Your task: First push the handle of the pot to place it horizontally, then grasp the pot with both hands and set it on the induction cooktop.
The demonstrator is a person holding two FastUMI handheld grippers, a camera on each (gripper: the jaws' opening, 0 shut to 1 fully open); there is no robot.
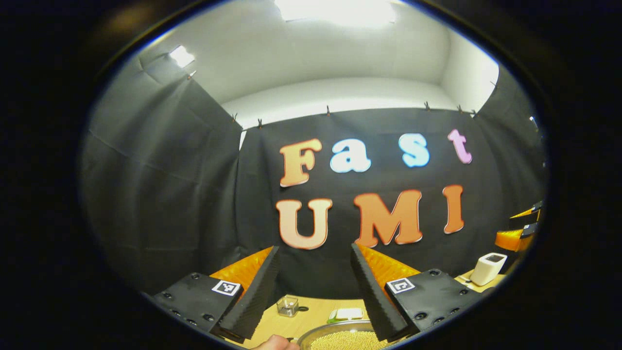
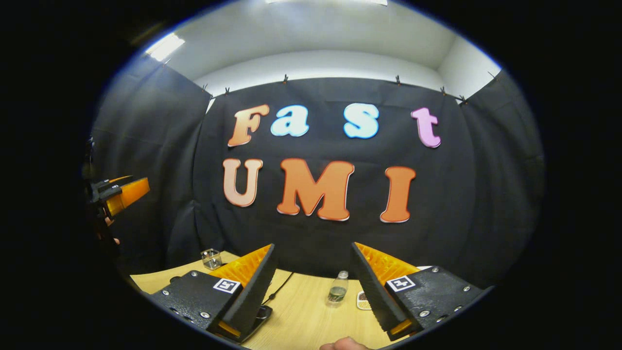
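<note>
A: Where is the pot?
B: Low in the left gripper view, on the bench, just under the left tool. Its rim shows, filled with small pale grains; its handle is out of sight.
A: And the tools?
B: Both stand wide and empty, raised above the bench. The right tool hangs over bare wood near a small bottle.
A: How will the pot handle?
B: Likely rigid metal, heavy with its load, slick-walled. Take it by opposite rim edges and keep it level, or the grains spill.
</note>
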